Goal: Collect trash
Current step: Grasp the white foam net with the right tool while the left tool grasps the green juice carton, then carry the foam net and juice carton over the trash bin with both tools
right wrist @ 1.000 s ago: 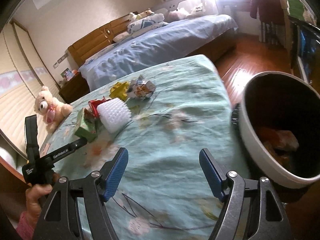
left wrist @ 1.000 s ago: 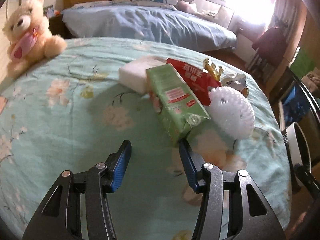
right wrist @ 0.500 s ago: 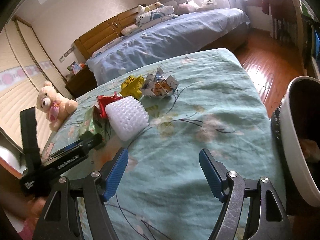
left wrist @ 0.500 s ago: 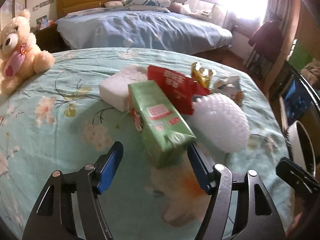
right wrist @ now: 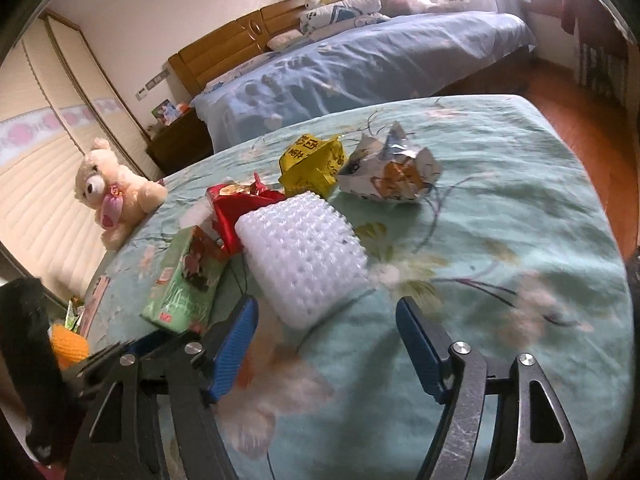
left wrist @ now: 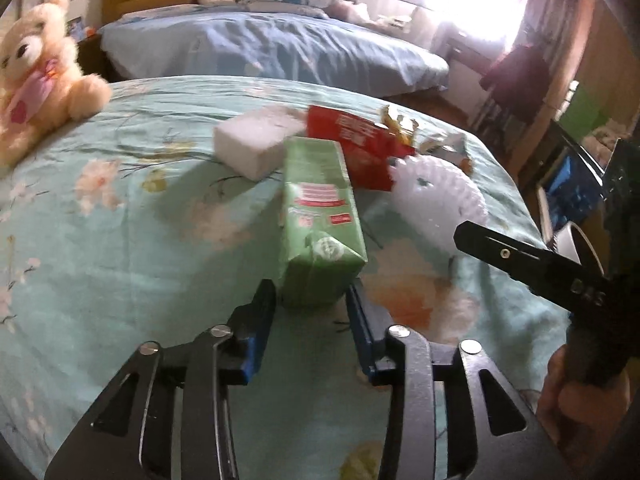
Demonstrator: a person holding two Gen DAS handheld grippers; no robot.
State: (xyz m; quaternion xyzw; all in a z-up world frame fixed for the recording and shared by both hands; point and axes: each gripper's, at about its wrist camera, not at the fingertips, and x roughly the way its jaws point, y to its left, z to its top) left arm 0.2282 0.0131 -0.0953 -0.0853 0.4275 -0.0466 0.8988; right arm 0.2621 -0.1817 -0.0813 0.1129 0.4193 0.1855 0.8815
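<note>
Trash lies in a heap on the teal flowered bedspread. A green carton lies flat, its near end between the blue pads of my left gripper, whose closing jaws touch both its sides. Behind it lie a white block, a red packet and a white foam net. My right gripper is closing with nothing gripped. The foam net's near corner sits between its fingertips, and the pads stand apart from it. Farther off are a yellow wrapper and a crumpled printed wrapper.
A cream teddy bear sits at the bedspread's far left edge. A second bed with a blue cover stands behind. A white bin rim shows past the right edge, above wooden floor.
My left gripper came up to the green carton and narrowed around its near end. The right gripper swung left from the bin to the foam net, and the bin left its view.
</note>
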